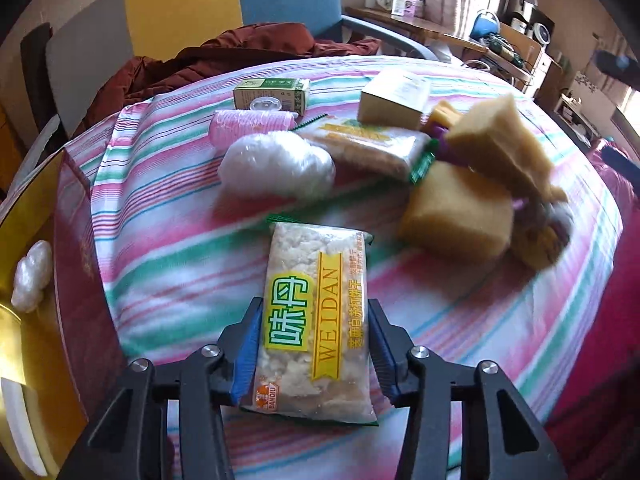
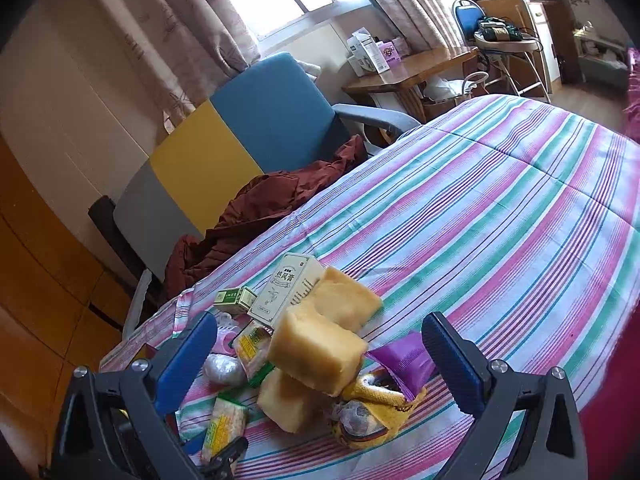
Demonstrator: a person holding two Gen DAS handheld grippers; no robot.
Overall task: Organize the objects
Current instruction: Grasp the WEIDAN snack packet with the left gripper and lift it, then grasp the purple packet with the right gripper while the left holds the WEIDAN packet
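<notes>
Pinching the WEIDAN cracker packet (image 1: 316, 320) with my left gripper (image 1: 314, 344), I am holding it over the striped bedcover (image 1: 168, 264); both blue pads are pressing its sides. My right gripper (image 2: 320, 364) is hanging spread wide, holding nothing, above the heap at twelve o'clock. I am judging the sorting barely begun; only a white lump (image 1: 30, 276) is lying in the gold-lined red box (image 1: 80, 280) at nine o'clock. Left on the cover are the sponge-like yellow blocks (image 1: 460, 216), a second cracker packet (image 1: 372, 148), two cartons and a pink roll (image 1: 248, 126). Blur is smearing the blocks; the box is running off frame.
</notes>
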